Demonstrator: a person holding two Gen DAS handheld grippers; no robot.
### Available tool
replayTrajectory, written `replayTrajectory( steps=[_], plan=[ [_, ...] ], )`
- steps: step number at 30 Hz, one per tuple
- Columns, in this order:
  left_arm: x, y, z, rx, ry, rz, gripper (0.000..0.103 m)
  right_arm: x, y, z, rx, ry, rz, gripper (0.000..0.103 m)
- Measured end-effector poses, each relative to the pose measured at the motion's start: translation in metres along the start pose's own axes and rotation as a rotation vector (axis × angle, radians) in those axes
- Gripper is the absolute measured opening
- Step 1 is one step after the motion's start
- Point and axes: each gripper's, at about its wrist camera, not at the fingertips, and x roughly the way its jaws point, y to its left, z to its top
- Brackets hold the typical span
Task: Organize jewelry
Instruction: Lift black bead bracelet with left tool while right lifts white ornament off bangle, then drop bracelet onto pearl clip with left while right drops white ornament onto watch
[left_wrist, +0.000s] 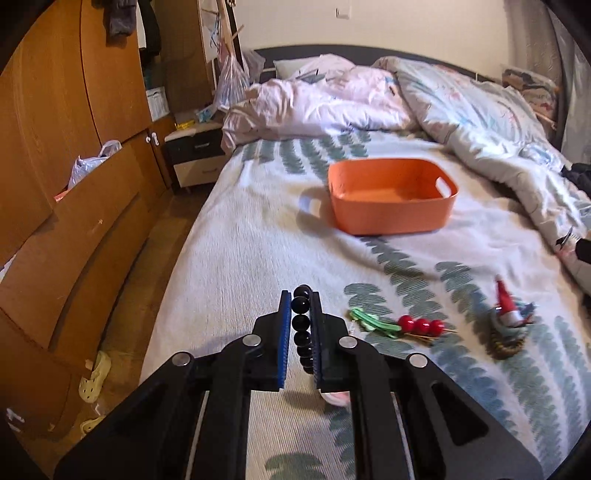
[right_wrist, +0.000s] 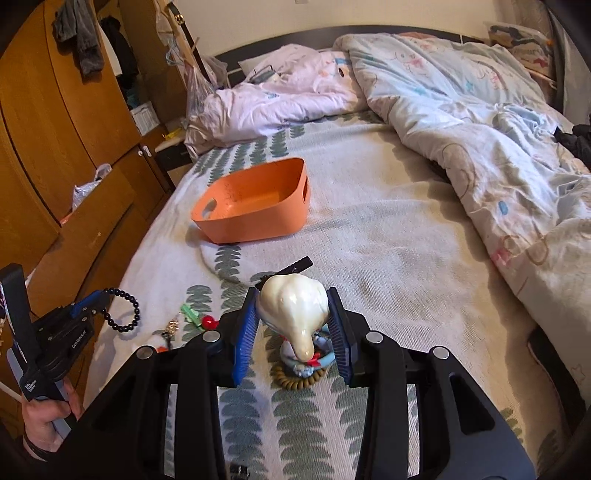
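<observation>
Rumpled bedding surrounds the orange basket (left_wrist: 391, 195), well ahead of my left tool (left_wrist: 301, 297), which pinches a black bead bracelet (left_wrist: 301, 321); its loose loop could snag. From the right wrist, my right tool (right_wrist: 291, 295) squeezes a glossy pearly clip (right_wrist: 291, 306), which could slip out.

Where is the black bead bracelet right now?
The black bead bracelet is pinched in the left tongs, held above the near-left part of the bed, short of the orange basket.
</observation>
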Motion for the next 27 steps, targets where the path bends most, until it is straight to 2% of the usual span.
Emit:
replayTrajectory(
  steps=[8,15,21,27],
  plan=[
    [-0.06,-0.013,-0.012,0.013,-0.072,-0.018,0.011,-0.055,0.026,-0.024,-0.016,-0.041,0.063,0.037],
    [-0.111,-0.023,-0.039,0.007,-0.121,-0.051,0.011,-0.102,0.037,-0.074,0.009,-0.056,0.106,0.037],
    [-0.137,-0.034,-0.069,-0.003,-0.124,-0.088,0.011,-0.119,0.046,-0.125,0.016,-0.032,0.124,0.037],
    [-0.145,-0.043,-0.1,-0.007,-0.098,-0.115,0.011,-0.125,0.058,-0.16,-0.008,-0.012,0.117,0.037]
  ],
)
